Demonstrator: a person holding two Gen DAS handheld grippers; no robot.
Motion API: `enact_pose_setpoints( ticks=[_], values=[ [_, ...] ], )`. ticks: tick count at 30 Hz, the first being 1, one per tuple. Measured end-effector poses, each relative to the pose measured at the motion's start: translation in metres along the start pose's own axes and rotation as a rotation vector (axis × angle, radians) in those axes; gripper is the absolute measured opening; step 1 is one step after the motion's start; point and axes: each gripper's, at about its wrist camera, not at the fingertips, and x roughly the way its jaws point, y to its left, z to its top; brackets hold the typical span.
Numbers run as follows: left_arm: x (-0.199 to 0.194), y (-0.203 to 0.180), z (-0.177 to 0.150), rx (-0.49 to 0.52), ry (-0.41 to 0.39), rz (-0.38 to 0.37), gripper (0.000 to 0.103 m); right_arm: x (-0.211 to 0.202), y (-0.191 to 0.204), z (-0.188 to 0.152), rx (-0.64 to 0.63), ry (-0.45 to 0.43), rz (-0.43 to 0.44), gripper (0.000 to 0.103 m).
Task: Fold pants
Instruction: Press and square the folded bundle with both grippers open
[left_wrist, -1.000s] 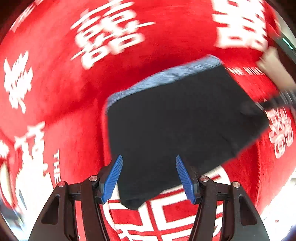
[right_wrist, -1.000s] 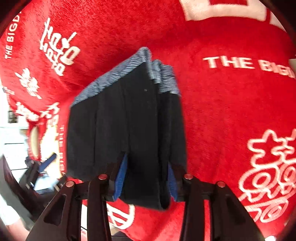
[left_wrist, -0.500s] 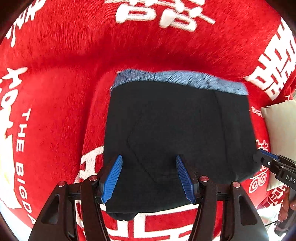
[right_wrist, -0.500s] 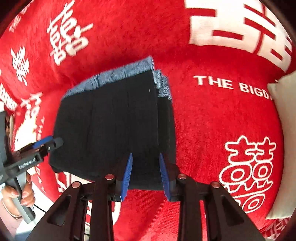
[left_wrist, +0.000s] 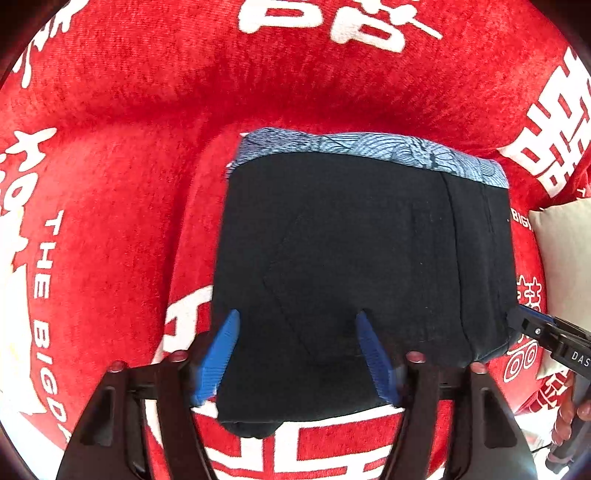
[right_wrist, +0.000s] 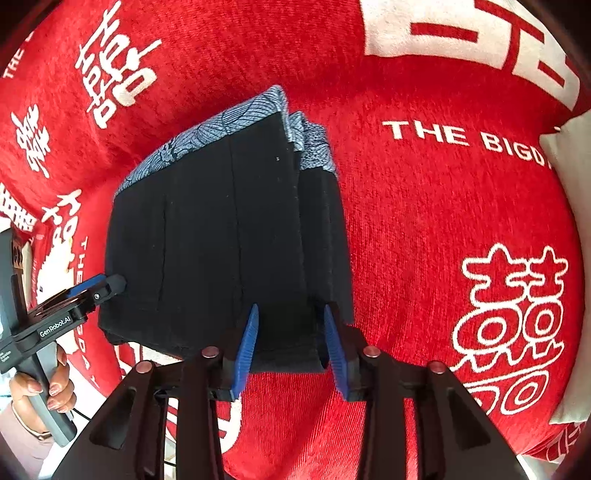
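Observation:
The black pants (left_wrist: 362, 266) lie folded into a thick square on the red cover, with a blue patterned waistband (left_wrist: 369, 147) along the far edge. In the right wrist view the pants (right_wrist: 221, 240) show stacked layers at the right side. My left gripper (left_wrist: 297, 350) is open, its blue pads either side of the near edge, above the fabric. It also shows in the right wrist view (right_wrist: 107, 286) at the fold's left corner. My right gripper (right_wrist: 290, 339) is open, its pads astride the near right corner. Its tip shows in the left wrist view (left_wrist: 524, 325).
A red plush cover (right_wrist: 443, 221) with white characters and lettering spreads under everything. A cream cushion (left_wrist: 565, 258) lies at the right edge, also seen in the right wrist view (right_wrist: 569, 166). A hand (right_wrist: 48, 387) holds the left gripper's handle.
The right gripper has opened wider around the near right corner. The left gripper has swung round to face the fold squarely, and the pants have settled flat.

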Motion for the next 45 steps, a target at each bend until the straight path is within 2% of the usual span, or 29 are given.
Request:
enact_pose_setpoints(
  ticks=[8,13,15,18,21,22,25,29,33,34,36,40,43,44,45],
  values=[
    [-0.008,0.008,0.003,-0.008,-0.007,0.031,0.083,-0.009,-0.004,0.001,0.0,0.007,-0.013,0.049],
    [-0.012,0.012,0.009,-0.007,-0.007,0.046,0.083,-0.017,-0.014,0.003,0.012,-0.004,-0.015,0.063],
    [-0.014,0.013,0.012,-0.007,-0.009,0.045,0.083,-0.019,-0.02,0.006,0.026,-0.007,0.002,0.069],
    [-0.015,0.018,0.018,-0.002,-0.017,0.03,0.083,-0.018,-0.026,0.015,0.041,-0.006,0.06,0.071],
    [-0.014,0.031,0.028,-0.012,-0.024,-0.018,0.083,-0.015,-0.032,0.026,0.033,0.003,0.132,0.073],
    [-0.012,0.038,0.032,-0.019,-0.017,-0.054,0.083,-0.011,-0.037,0.031,0.034,0.009,0.163,0.073],
    [-0.001,0.052,0.044,-0.028,0.022,-0.148,0.083,-0.001,-0.048,0.042,0.032,0.02,0.226,0.075],
    [0.019,0.058,0.052,0.003,0.071,-0.209,0.083,0.018,-0.067,0.052,0.024,0.058,0.313,0.075],
    [0.035,0.059,0.057,0.02,0.116,-0.304,0.083,0.036,-0.075,0.057,-0.004,0.096,0.431,0.075],
    [0.039,0.058,0.058,0.027,0.121,-0.322,0.087,0.04,-0.077,0.058,-0.006,0.1,0.46,0.075],
    [0.044,0.057,0.061,0.038,0.126,-0.331,0.095,0.045,-0.08,0.06,-0.007,0.099,0.503,0.075],
    [0.054,0.051,0.063,0.041,0.146,-0.378,0.095,0.056,-0.079,0.065,0.008,0.108,0.569,0.075],
    [0.059,0.046,0.063,0.036,0.14,-0.385,0.095,0.059,-0.081,0.067,0.046,0.125,0.591,0.075],
    [0.06,0.043,0.063,0.034,0.137,-0.381,0.095,0.058,-0.081,0.068,0.058,0.13,0.591,0.074],
    [0.058,0.041,0.062,0.032,0.126,-0.372,0.092,0.058,-0.082,0.068,0.074,0.137,0.587,0.069]
  ],
)
